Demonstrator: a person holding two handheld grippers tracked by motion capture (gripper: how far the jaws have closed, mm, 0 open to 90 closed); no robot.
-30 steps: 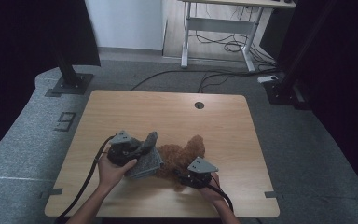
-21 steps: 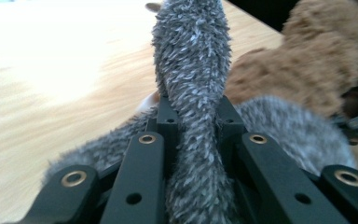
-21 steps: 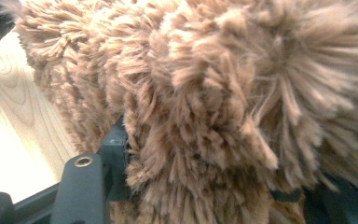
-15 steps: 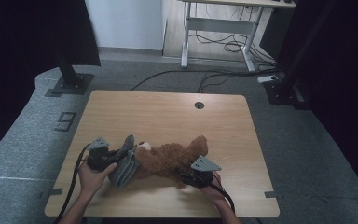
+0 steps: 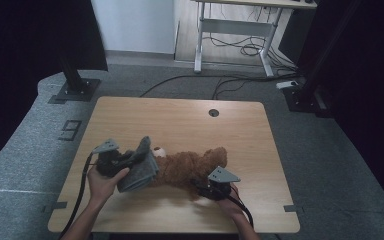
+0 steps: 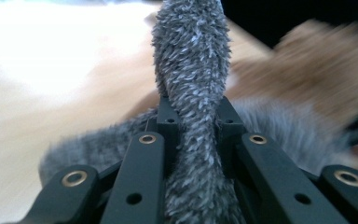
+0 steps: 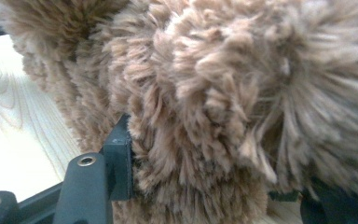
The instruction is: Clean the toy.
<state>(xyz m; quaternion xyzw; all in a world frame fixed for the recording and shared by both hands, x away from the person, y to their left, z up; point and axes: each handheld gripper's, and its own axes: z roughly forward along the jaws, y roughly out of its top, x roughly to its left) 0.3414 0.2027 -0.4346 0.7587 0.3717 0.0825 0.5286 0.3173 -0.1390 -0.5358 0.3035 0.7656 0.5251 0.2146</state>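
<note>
- Since a second ago the left gripper [image 5: 122, 161] has swung out toward the table's left edge and the grey cloth [image 5: 139, 171] has gone with it. The bear [image 5: 187, 167] now lies stretched out rather than bunched up between the two grippers.
- My reading: the cloth is a garment being drawn off the bear — or worked along it — and the pull has taken up the slack.
- Left gripper: clamped tight on a fold of the cloth [image 6: 192, 93], which rises straight up between its jaws.
- Right gripper [image 5: 205, 189]: pressed into the bear's brown fur [image 7: 223, 116] at the end away from the cloth. Its jaws have eased in slightly, and the fur fills the gap between them, so it seems to be pinning the bear.
- The high view gives the layout: cloth just ahead of the left gripper, touching the bear's pale-muzzled end; the table [image 5: 180, 117] beyond is bare wood.
- The gripper views give the grips themselves — the pinched fold, and the fur around the right jaw — which the high view hides under the grey plates.
</note>
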